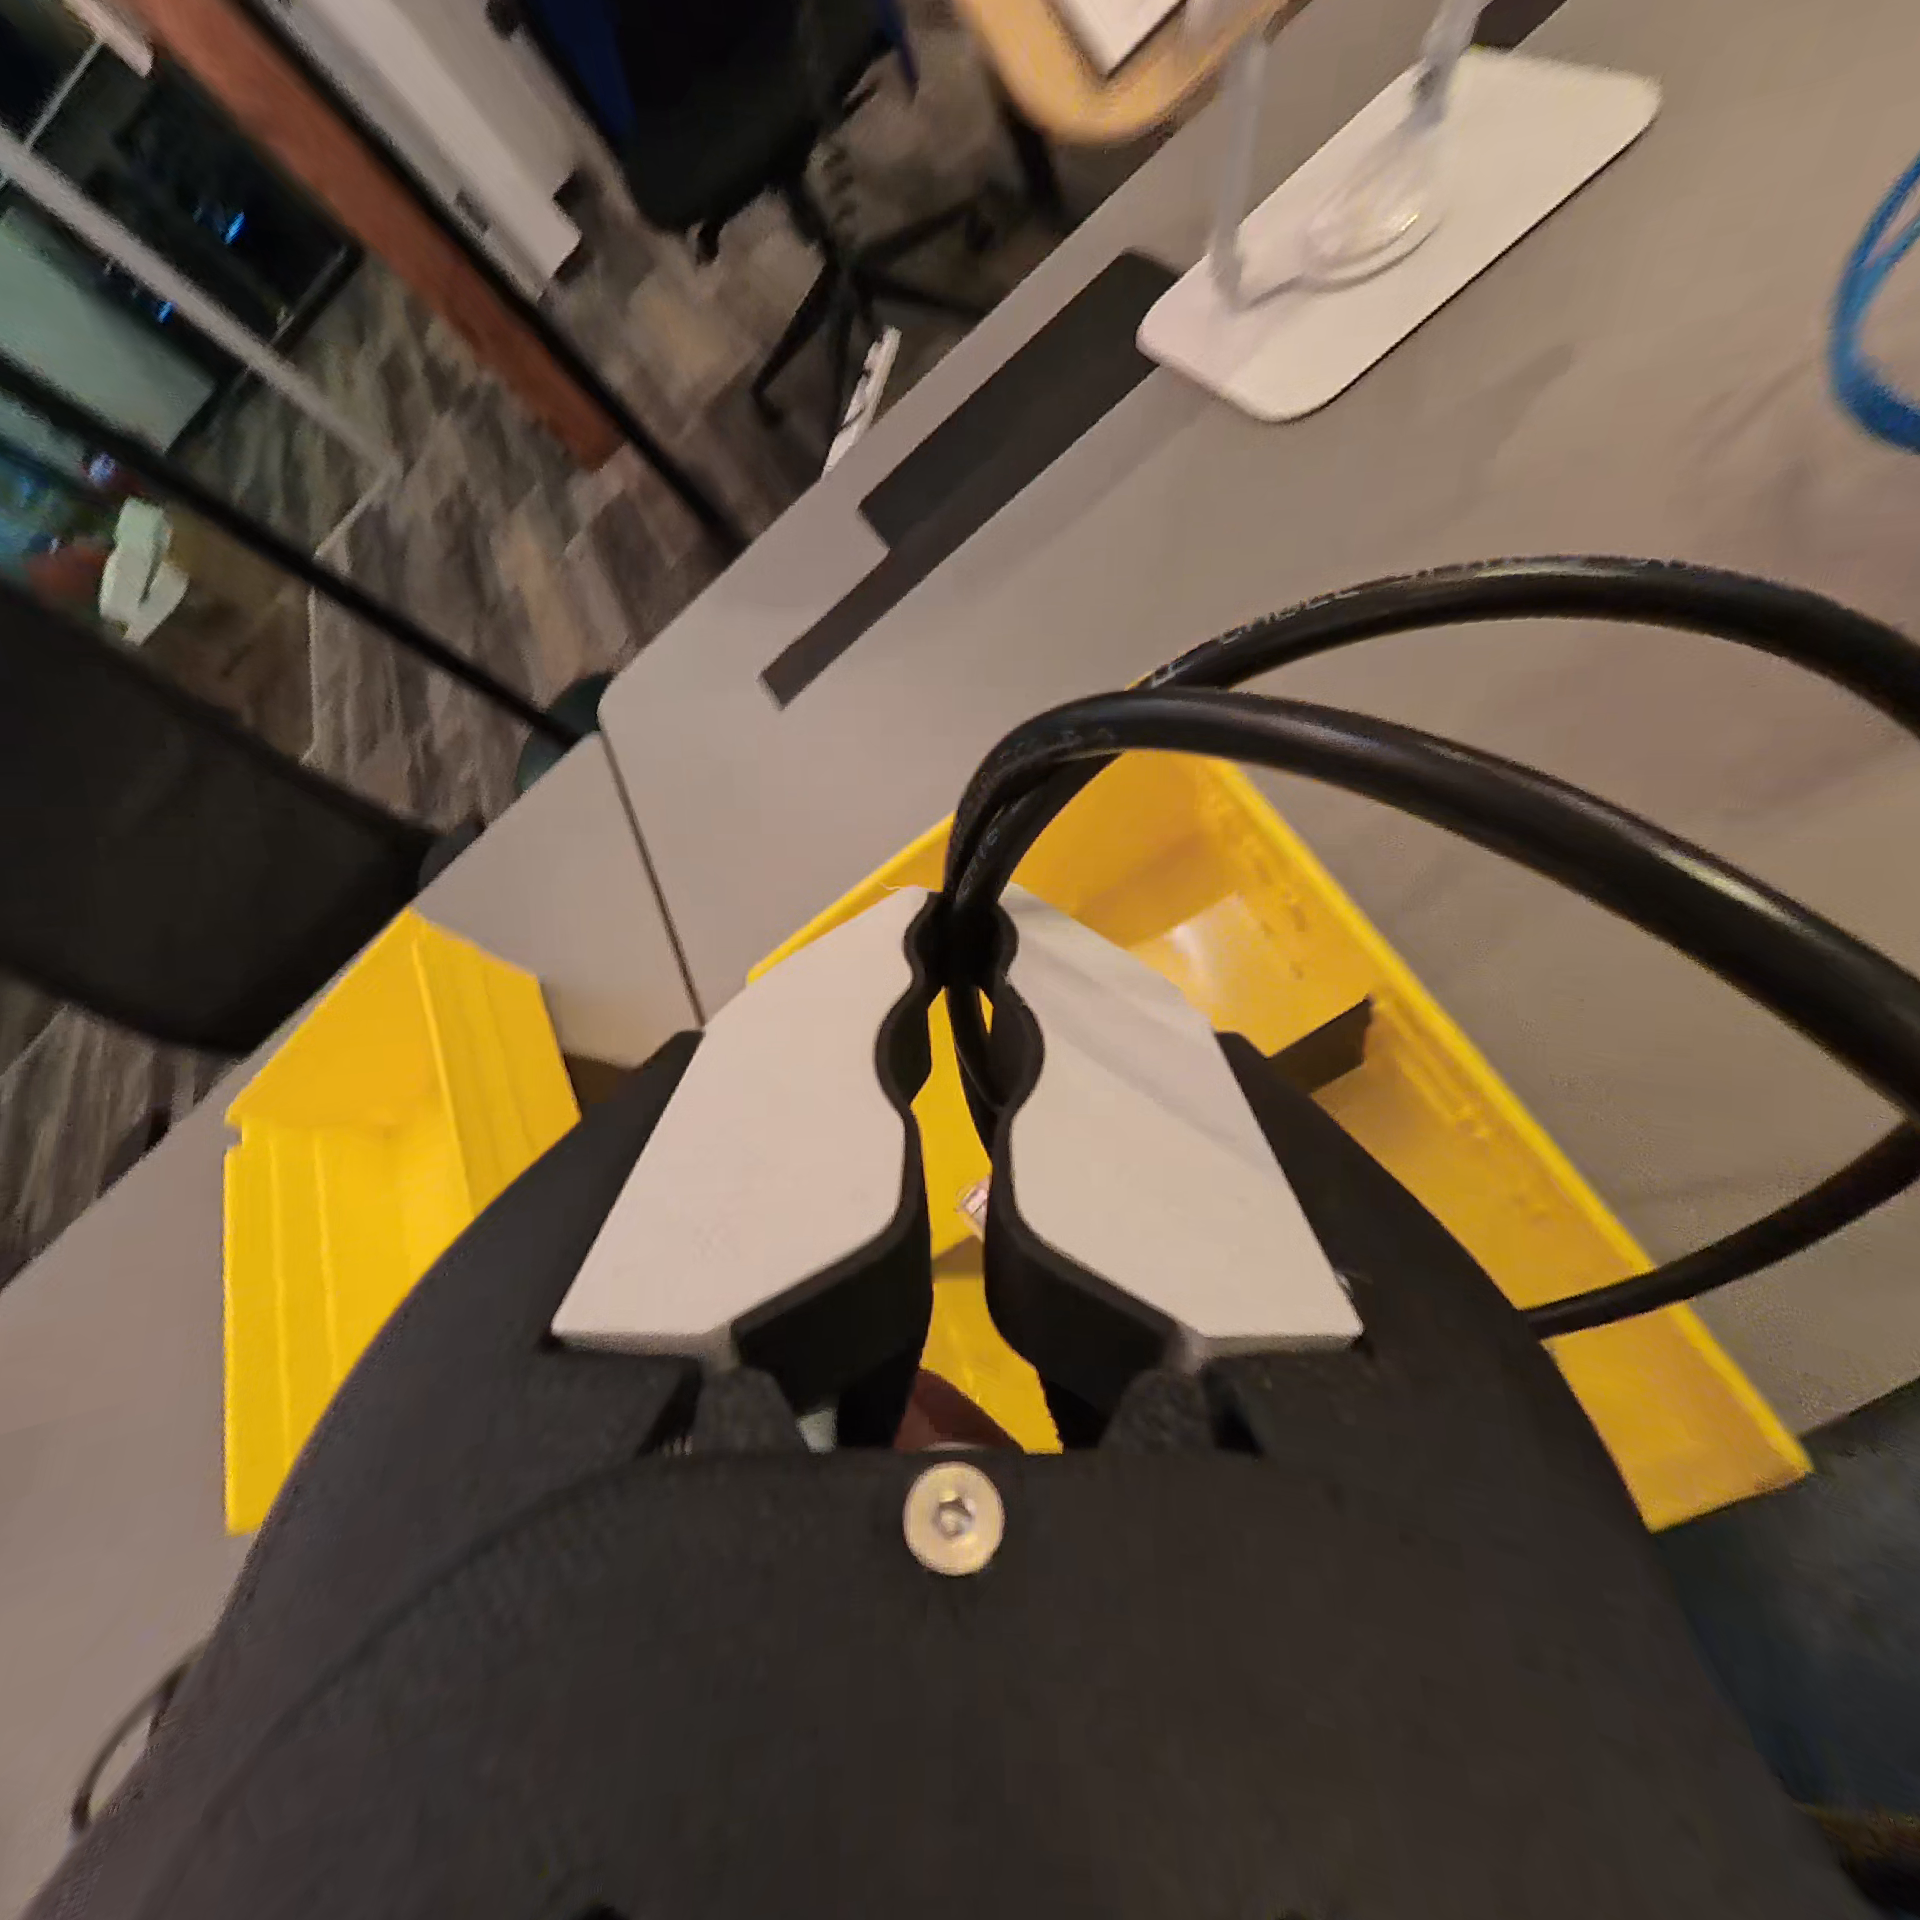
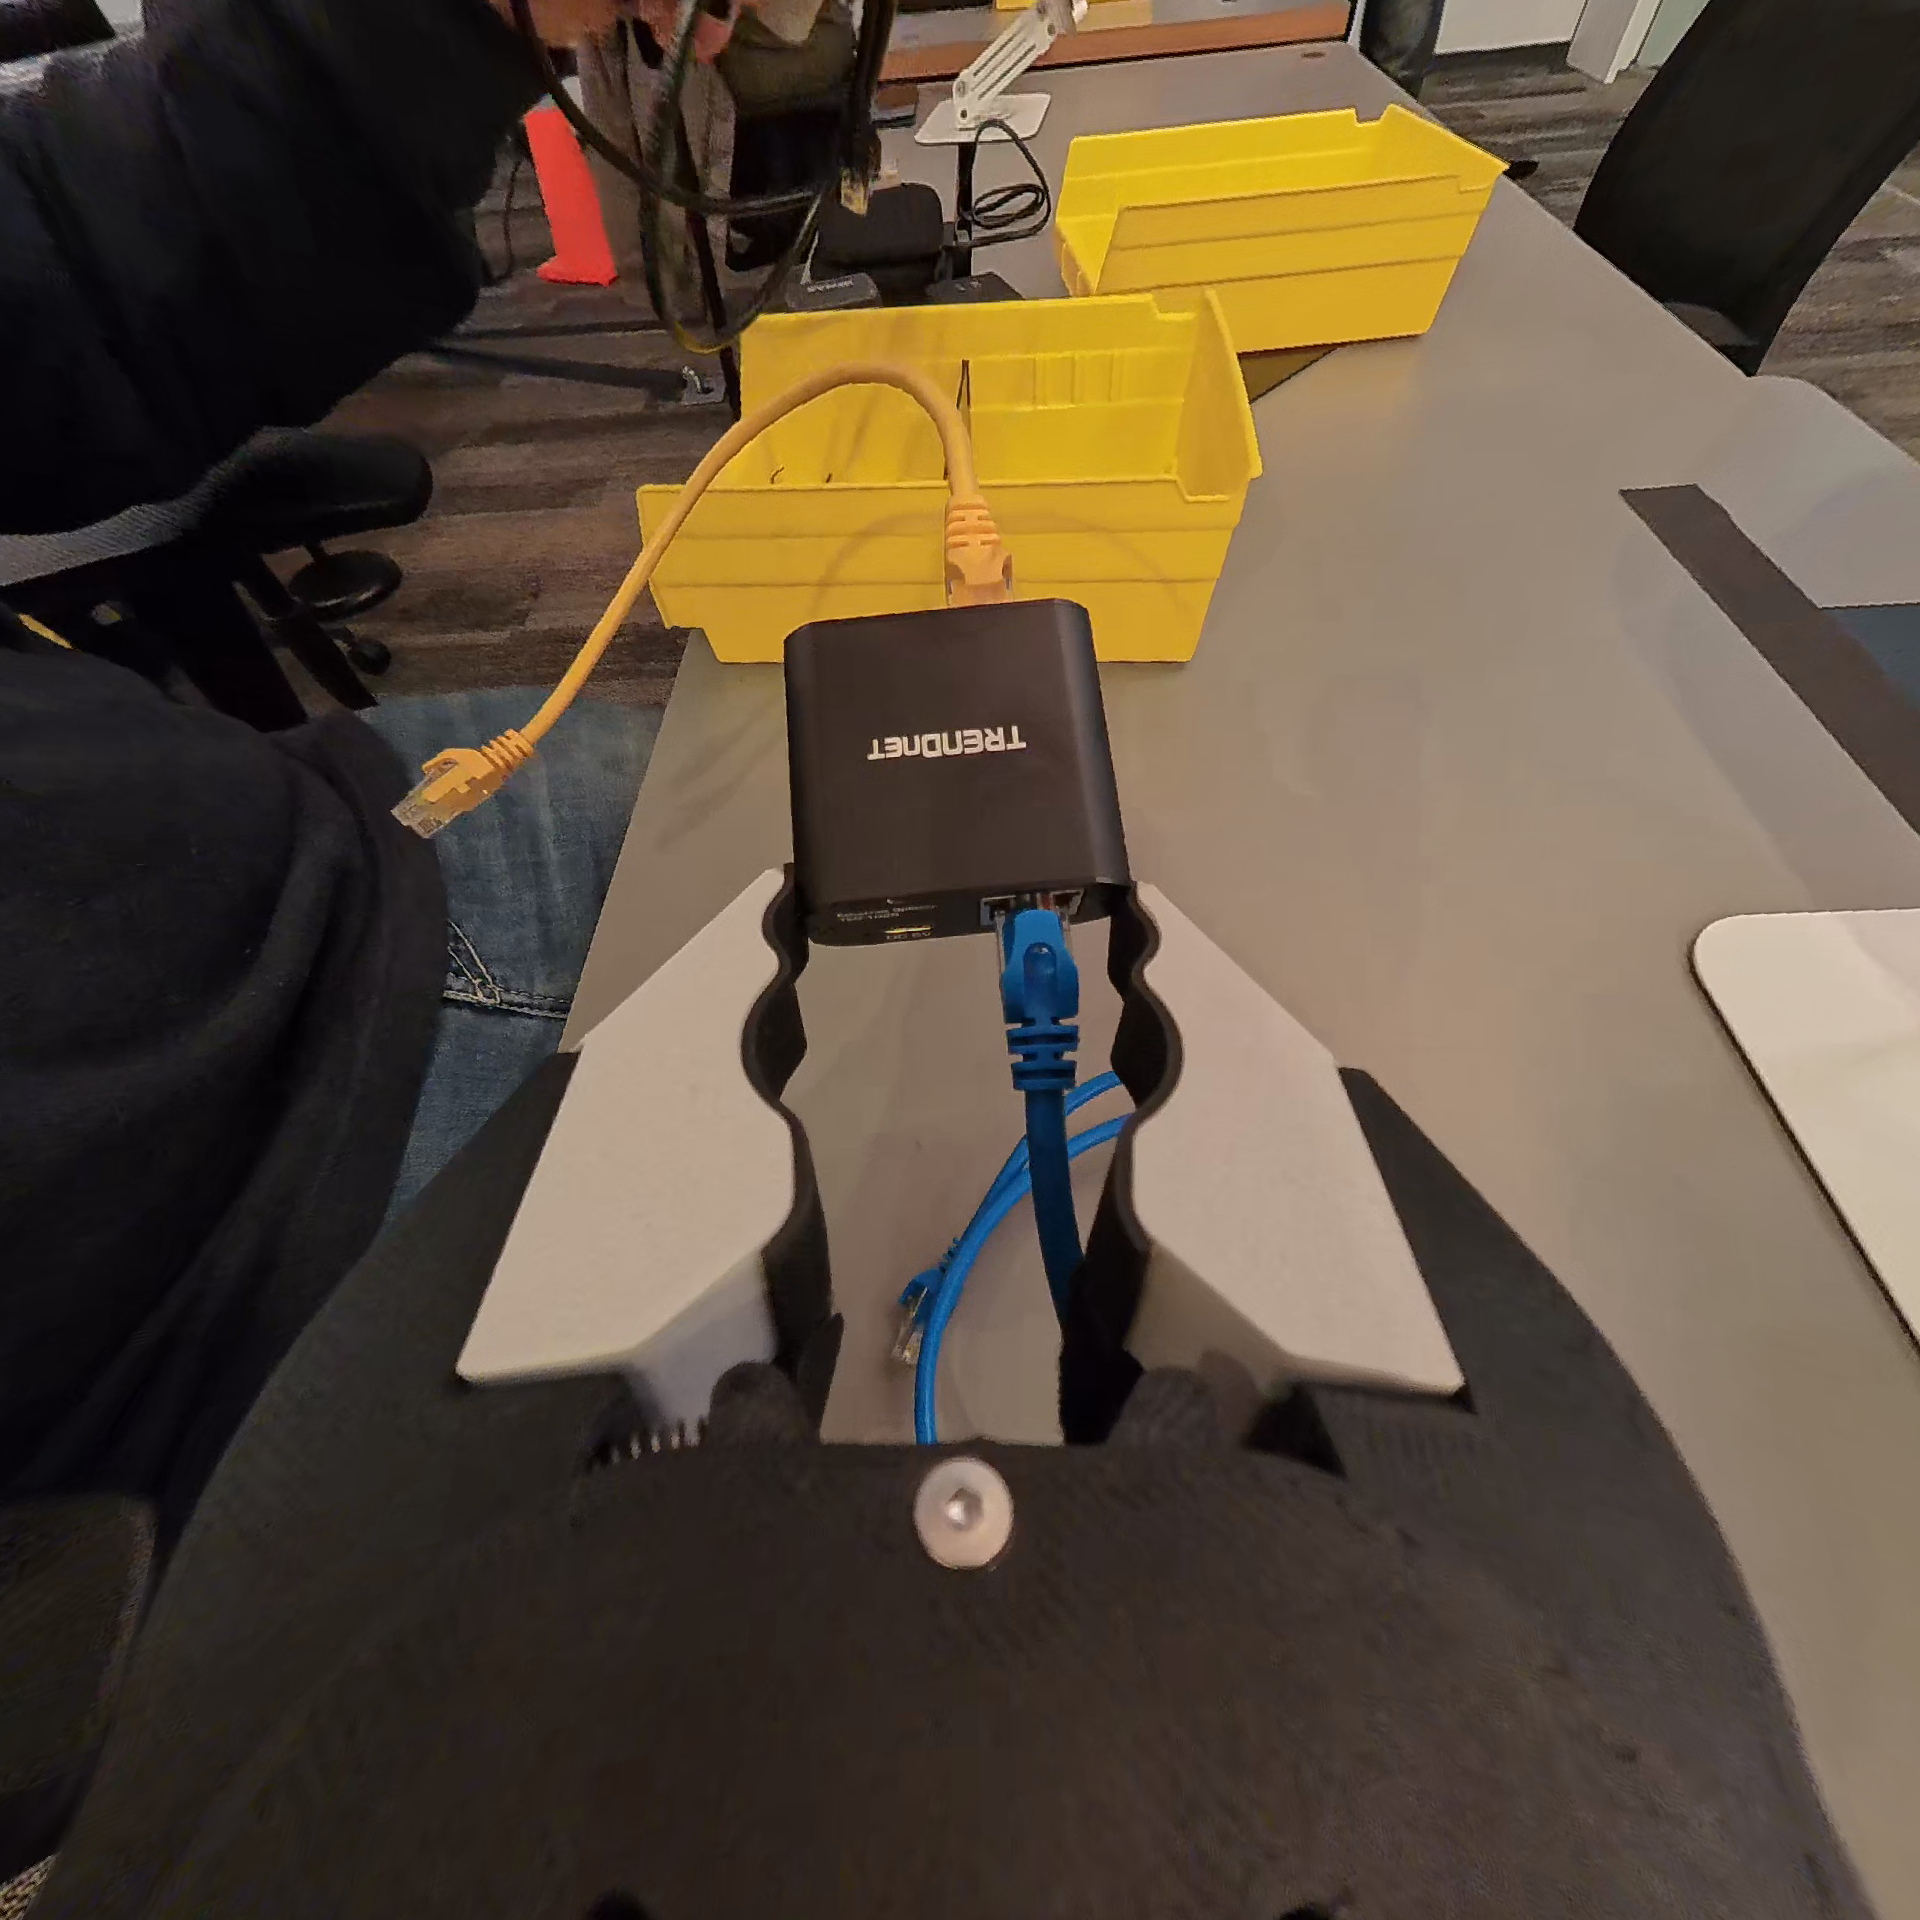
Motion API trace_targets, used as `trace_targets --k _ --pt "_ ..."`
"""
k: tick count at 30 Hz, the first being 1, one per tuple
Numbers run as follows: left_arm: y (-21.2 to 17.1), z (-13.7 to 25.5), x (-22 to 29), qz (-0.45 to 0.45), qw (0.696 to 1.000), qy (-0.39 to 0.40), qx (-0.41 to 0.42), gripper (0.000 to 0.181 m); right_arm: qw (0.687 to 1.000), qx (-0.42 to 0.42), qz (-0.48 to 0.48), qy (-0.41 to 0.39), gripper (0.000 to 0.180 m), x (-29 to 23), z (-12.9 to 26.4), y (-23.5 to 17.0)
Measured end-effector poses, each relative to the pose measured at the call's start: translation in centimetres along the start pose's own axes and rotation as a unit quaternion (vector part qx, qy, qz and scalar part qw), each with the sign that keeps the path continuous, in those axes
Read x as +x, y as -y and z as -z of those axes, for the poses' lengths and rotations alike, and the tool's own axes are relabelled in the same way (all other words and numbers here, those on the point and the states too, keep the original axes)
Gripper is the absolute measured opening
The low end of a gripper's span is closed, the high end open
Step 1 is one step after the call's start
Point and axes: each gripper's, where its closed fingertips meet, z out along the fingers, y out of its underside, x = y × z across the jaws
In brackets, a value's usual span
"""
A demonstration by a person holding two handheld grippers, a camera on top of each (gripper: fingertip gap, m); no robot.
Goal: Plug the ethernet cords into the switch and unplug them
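In the right wrist view a black switch (image 2: pixel 951 748) lies on the grey table. A blue ethernet cord (image 2: pixel 1039 997) is plugged into its near face, and the cord's free plug (image 2: pixel 909 1320) lies between my fingers. A yellow cord (image 2: pixel 665 540) is plugged into the far face; its other plug (image 2: pixel 447 790) hangs free past the table's left edge. My right gripper (image 2: pixel 956 925) is open, its tips flanking the switch's near corners. My left gripper (image 1: pixel 951 935) is shut on a looped black cord (image 1: pixel 1558 831) above a yellow bin (image 1: pixel 1403 1091).
Two yellow bins (image 2: pixel 935 582) (image 2: pixel 1278 239) stand beyond the switch. A white flat base (image 2: pixel 1829 1060) lies at the right edge. A person in dark clothes and jeans (image 2: pixel 187 1039) sits at the left. In the left wrist view a white stand base (image 1: pixel 1403 239) and blue cord (image 1: pixel 1870 312) are far right. The white flat base (image 2: pixel 1829 1060) is about 30 cm from my right fingertips and 50 cm from my left. Seen from the left wrist view (image 1: pixel 1361 329) as well.
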Motion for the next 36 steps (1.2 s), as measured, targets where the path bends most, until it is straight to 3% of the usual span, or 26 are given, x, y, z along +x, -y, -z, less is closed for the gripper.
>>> trace_targets --k 6,12,20,25,28,36 --pt "6.5 -2.0 6.4 -0.087 0.989 -0.104 0.052 0.005 0.999 -0.025 -0.001 -0.041 0.058 1.0 1.4 0.1" --pt "10.8 -4.9 16.5 -0.202 0.95 -0.221 0.089 0.006 0.995 -0.059 -0.025 -0.083 0.058 2.7 2.4 -1.7" --pt "8.5 -9.0 27.6 -0.353 0.892 -0.272 0.072 0.006 0.986 -0.096 -0.07 -0.119 0.058 4.7 2.5 -4.7" --pt "5.9 -12.6 29.2 -0.396 0.891 -0.217 0.051 0.009 0.983 -0.104 -0.073 -0.134 0.058 5.4 2.3 -5.1" --pt "4.5 -13.6 28.5 -0.388 0.902 -0.189 0.027 0.027 0.983 -0.104 -0.073 -0.134 0.058 5.4 2.2 -5.1" --pt "3.2 -10.1 22.0 -0.232 0.966 -0.113 -0.028 0.03 0.982 -0.1 -0.079 -0.142 0.058 5.9 2.3 -5.2"
